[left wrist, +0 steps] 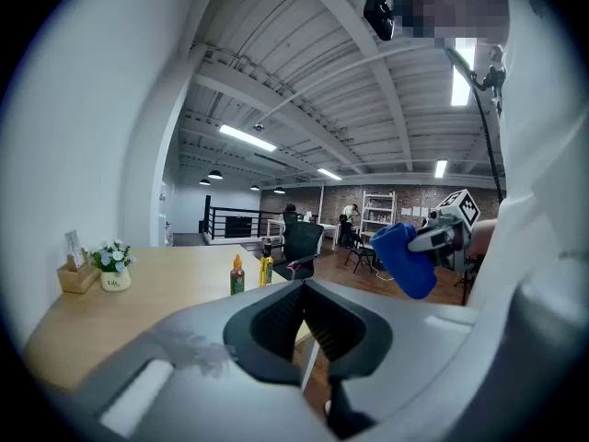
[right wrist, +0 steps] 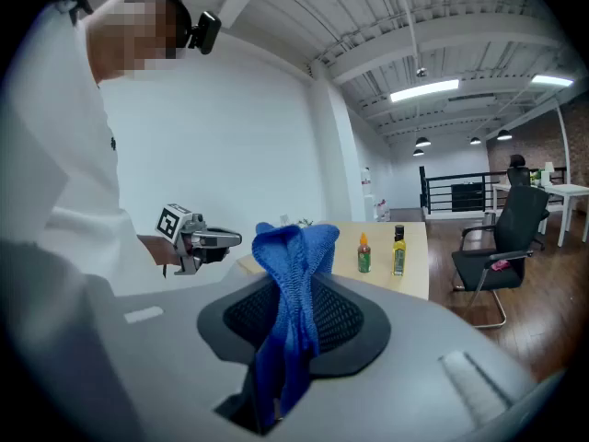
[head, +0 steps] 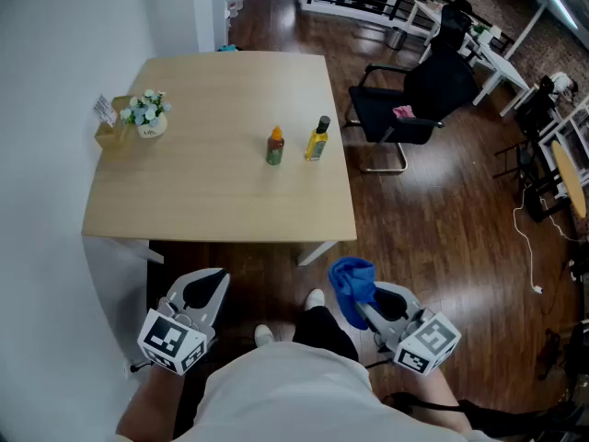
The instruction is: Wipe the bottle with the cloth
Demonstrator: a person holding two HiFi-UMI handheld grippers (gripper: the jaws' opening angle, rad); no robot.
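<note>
Two small bottles stand on the wooden table point(head: 184, 182): a green one with an orange cap point(head: 275, 146) and, to its right, a yellow one with a black cap point(head: 317, 139). Both also show far ahead in the left gripper view, the green bottle point(left wrist: 237, 275) beside the yellow bottle point(left wrist: 266, 270). My right gripper point(head: 366, 304) is shut on a blue cloth point(head: 352, 286), which bunches up between its jaws point(right wrist: 293, 274). My left gripper point(head: 204, 290) is shut with nothing in it. Both grippers hang well short of the table's near edge, over the floor.
A small pot of flowers point(head: 147, 115) and a card holder point(head: 110, 125) sit at the table's left edge. A black office chair point(head: 414, 104) stands right of the table. White desks point(head: 479, 49) and cables lie further right on the dark wood floor.
</note>
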